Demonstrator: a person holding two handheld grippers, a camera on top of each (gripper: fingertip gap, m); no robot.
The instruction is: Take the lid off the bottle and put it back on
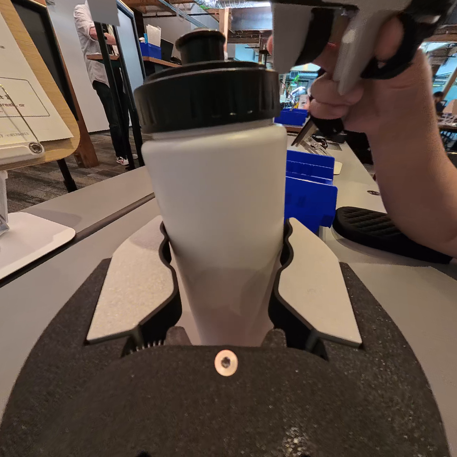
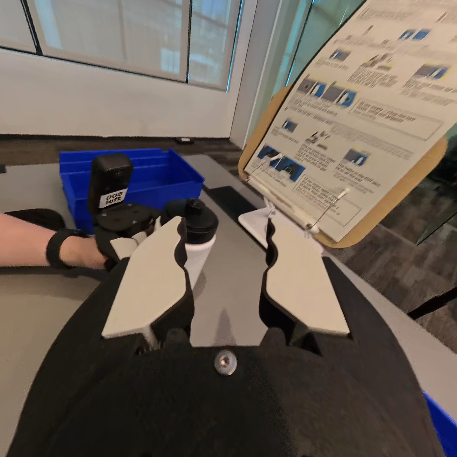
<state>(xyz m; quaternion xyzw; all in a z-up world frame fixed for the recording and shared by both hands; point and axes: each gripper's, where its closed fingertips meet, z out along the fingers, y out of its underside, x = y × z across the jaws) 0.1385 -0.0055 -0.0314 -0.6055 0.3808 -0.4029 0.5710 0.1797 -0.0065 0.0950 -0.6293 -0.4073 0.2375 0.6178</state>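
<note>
A white bottle [image 1: 217,222] is clamped upright between the fingers of the left gripper [image 1: 223,237] on a grey table [image 1: 49,309], its black lid [image 1: 207,96] seated on top. The right gripper [image 2: 226,237] is held above and beside the lid, jaws apart and empty. Blue bins [image 1: 309,190] are seen behind.

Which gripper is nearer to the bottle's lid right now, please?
Right. The right gripper hangs open just beside and above the lid; the left gripper is shut on the bottle lower down its body.
</note>
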